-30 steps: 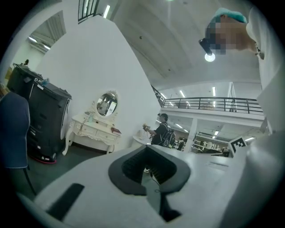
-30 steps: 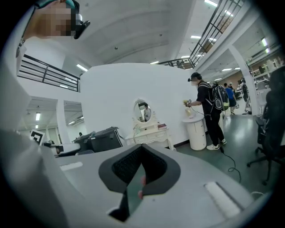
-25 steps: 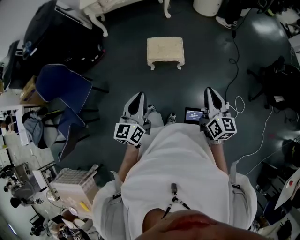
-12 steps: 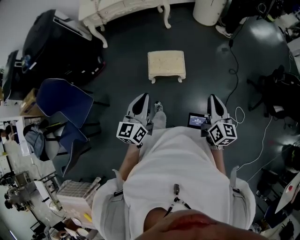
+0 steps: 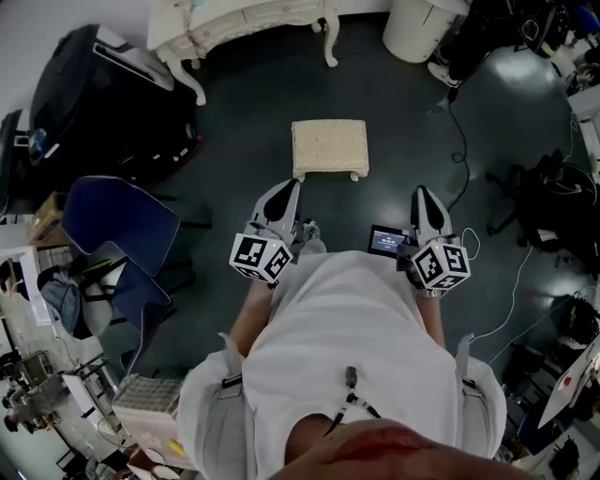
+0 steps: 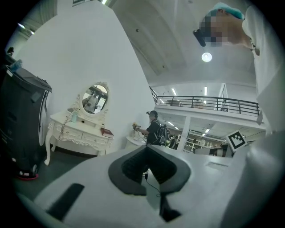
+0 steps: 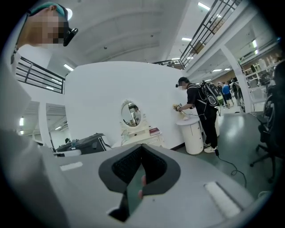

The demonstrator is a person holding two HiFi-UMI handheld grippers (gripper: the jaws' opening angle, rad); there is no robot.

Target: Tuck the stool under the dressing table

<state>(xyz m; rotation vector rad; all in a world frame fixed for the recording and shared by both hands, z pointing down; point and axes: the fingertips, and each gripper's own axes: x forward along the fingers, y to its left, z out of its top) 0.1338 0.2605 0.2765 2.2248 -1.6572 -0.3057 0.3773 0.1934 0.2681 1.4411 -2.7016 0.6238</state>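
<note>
Floor (image 5: 234, 234) w/ 1 stool (image 5: 329, 146), 1 dressing table (image 5: 220, 17), 2 closed grippers (image 5: 286, 187) (image 5: 421, 194).

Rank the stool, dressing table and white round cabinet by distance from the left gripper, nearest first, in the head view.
1. Stool: just ahead of the left gripper, slightly right.
2. Dressing table: farther ahead, by the wall.
3. White round cabinet: farthest, ahead and well right.
</note>
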